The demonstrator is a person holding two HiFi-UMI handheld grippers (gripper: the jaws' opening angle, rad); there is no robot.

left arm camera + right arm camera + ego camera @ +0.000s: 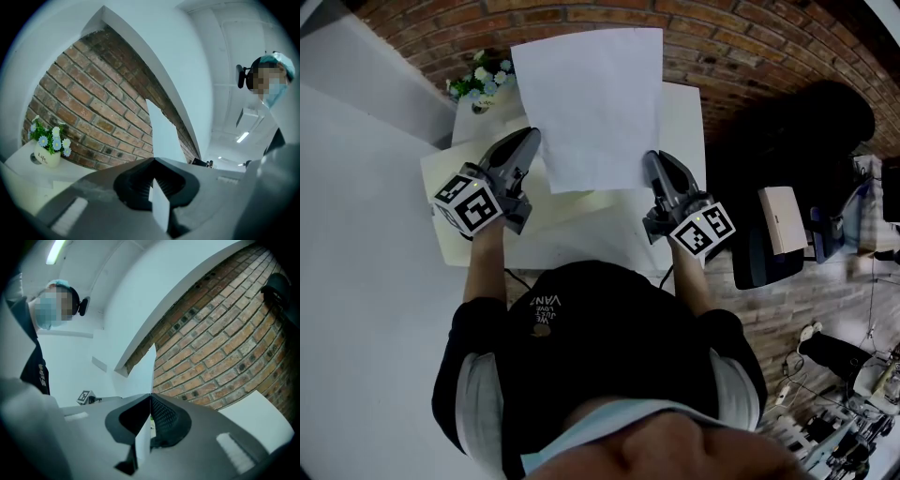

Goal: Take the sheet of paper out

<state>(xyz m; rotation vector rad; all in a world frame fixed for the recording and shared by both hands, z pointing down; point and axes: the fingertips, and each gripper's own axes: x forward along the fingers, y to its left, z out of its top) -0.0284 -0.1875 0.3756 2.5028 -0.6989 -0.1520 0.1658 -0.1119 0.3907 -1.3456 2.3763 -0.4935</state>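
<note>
The plain white rectangular sheet of paper (591, 103) hangs in the air in front of the person, spread flat between two holds. The left gripper (532, 137) is pressed together on its near left corner and the right gripper (650, 159) is pinching its near right corner. Each gripper view shows the sheet edge-on in the shut jaws, with only a narrow margin caught. The sheet appears lifted clear of the white surface (686, 117) below, its far edge reaching past the surface toward the red-brown brick wall (750, 47). The taking-out therefore looks close to done, and what is left is to carry the sheet away clean. To do that well, I judge that both hands should travel as a pair, at one pace and one height, with the gap between them unchanged. Pulling apart could tear the corners, and closing in would let the sheet sag and crease (a thin margin is a slippery hold, so no jerks). Neither wrist should roll against the other, since that would twist the paper. The small white pot of blue and white flowers (481, 82) stands at the surface's far left corner, near the sheet's left edge in the head view. A swing that way risks brushing it, so a path upward or toward the person seems safer.
</note>
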